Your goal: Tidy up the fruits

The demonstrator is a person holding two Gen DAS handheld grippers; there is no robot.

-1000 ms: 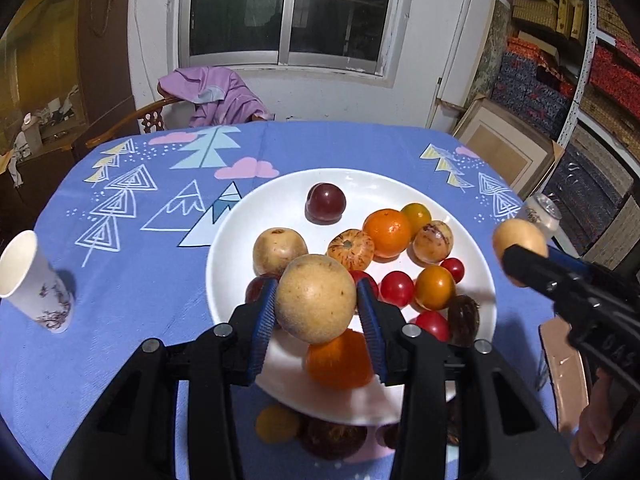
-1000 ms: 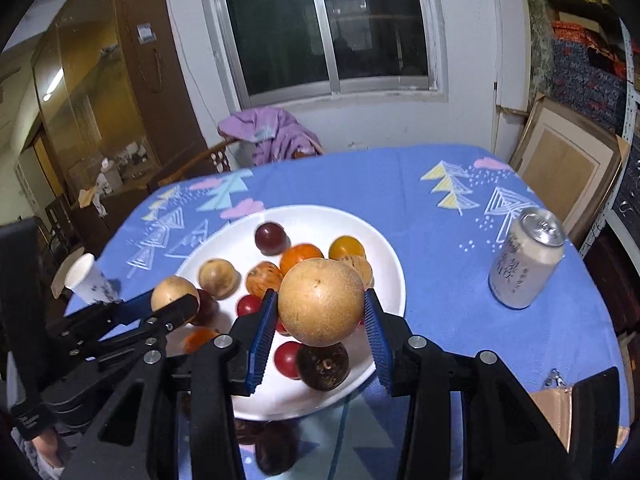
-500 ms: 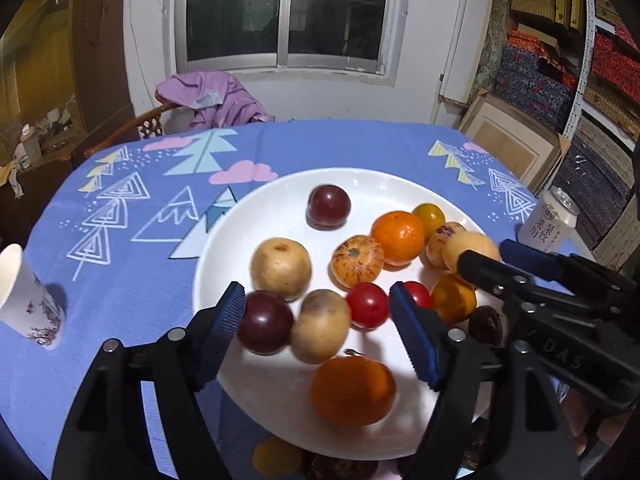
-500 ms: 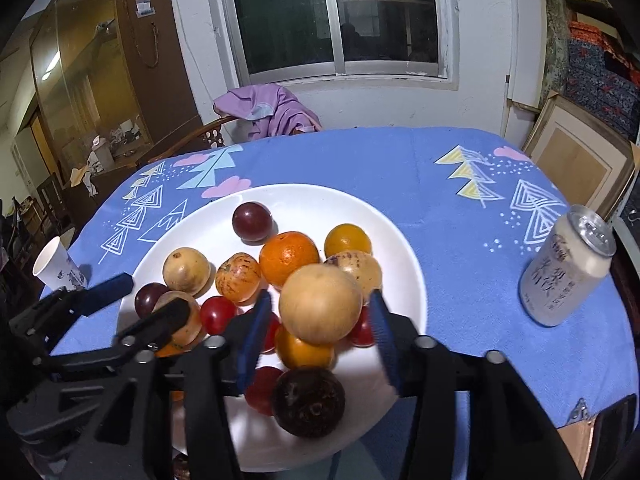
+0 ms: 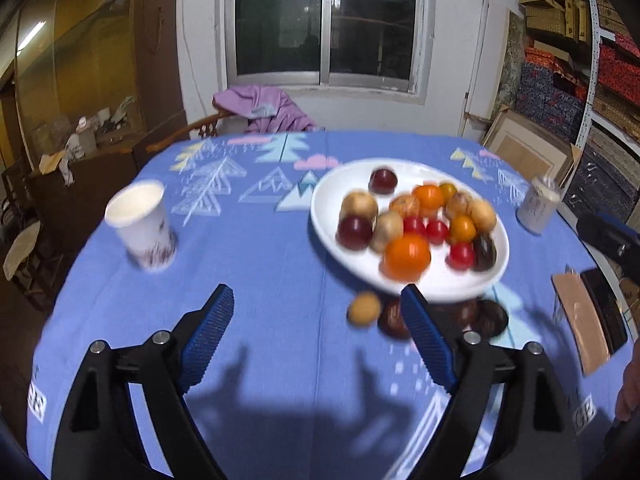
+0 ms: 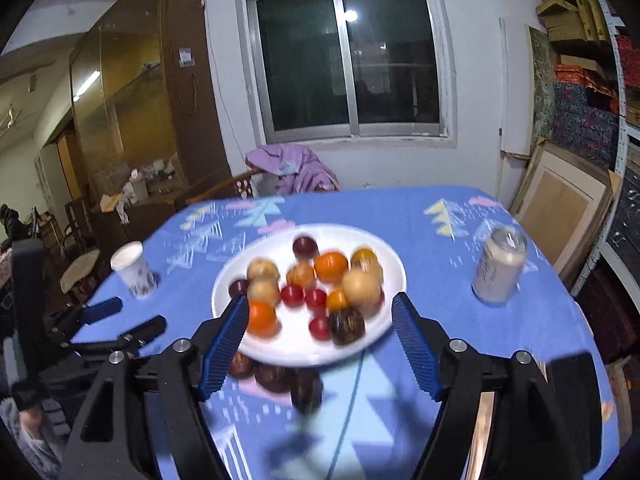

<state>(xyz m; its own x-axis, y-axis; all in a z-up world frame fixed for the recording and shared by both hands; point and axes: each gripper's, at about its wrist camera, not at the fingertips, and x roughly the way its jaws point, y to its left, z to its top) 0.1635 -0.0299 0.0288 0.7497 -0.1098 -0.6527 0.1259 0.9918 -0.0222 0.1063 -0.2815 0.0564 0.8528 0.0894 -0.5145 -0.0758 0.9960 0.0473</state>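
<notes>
Many blurred round fruits [image 6: 312, 288] heaped on white plate [image 6: 384, 320].

This is a lived-in room of a home that doubles as storage; a dining table [image 6: 440, 240] under a blue cloth printed with trees and clouds carries a white plate [image 6: 394, 276] of fruit, a paper cup [image 6: 132, 268] and a drink can [image 6: 498, 270], and a wooden chair [image 6: 224, 186] at its far side has a purple garment [image 6: 292, 168] thrown over it. Behind stand a sliding window [image 6: 346, 56] dark with night and a tall glass-fronted wooden cabinet [image 6: 132, 100]; shelves [image 6: 588, 92] of stacked patterned boxes and framed boards [image 6: 560, 204] leaning on the wall fill the right side.
</notes>
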